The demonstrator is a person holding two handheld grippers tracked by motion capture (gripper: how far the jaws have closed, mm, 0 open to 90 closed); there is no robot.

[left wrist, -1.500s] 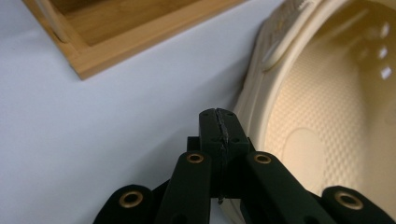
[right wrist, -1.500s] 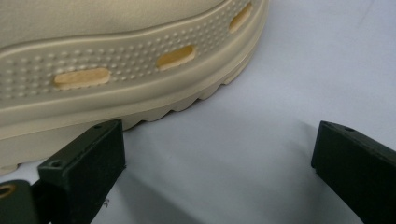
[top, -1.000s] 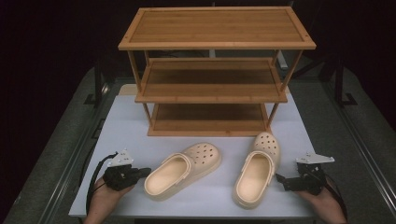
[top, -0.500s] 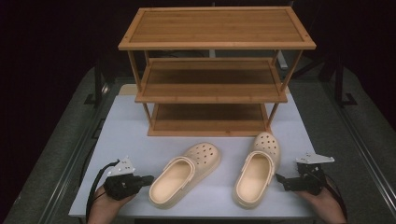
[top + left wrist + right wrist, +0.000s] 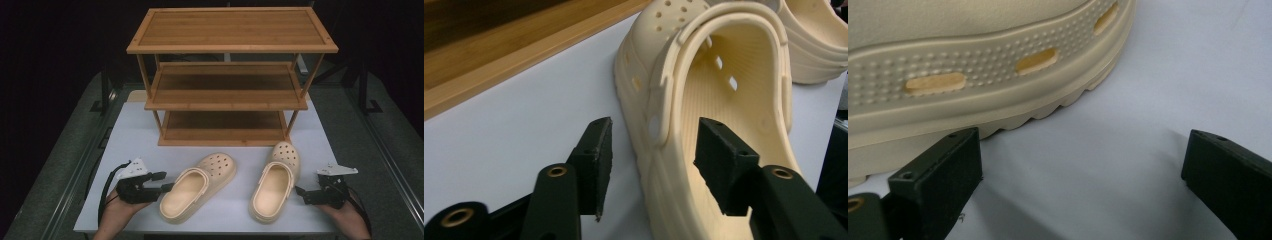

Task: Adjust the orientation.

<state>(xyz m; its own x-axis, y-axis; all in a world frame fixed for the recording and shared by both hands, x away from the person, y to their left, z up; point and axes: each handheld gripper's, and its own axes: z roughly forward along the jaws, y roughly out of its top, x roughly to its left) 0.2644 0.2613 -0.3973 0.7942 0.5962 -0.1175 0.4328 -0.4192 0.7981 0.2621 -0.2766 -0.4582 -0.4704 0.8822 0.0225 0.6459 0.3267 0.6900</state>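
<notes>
The left clog [image 5: 197,187] lies on the white worktop [image 5: 140,135] in front of the wooden shoe rack [image 5: 227,80], with its heel toward the person. It looks like moulded foam: light, springy and a little grippy, so its side wall near the heel is a fair hold. The left gripper [image 5: 651,150] has just been opening, and its jaws now straddle that wall without pressing it. The right clog [image 5: 275,180] lies beside it. The right gripper [image 5: 1083,165] stands wide at that clog's outer side.

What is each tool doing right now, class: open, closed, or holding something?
Left tool: open, jaws just been opening, astride the left clog's side wall, not pressing it.
Right tool: open, holding nothing, beside the right clog.
</notes>
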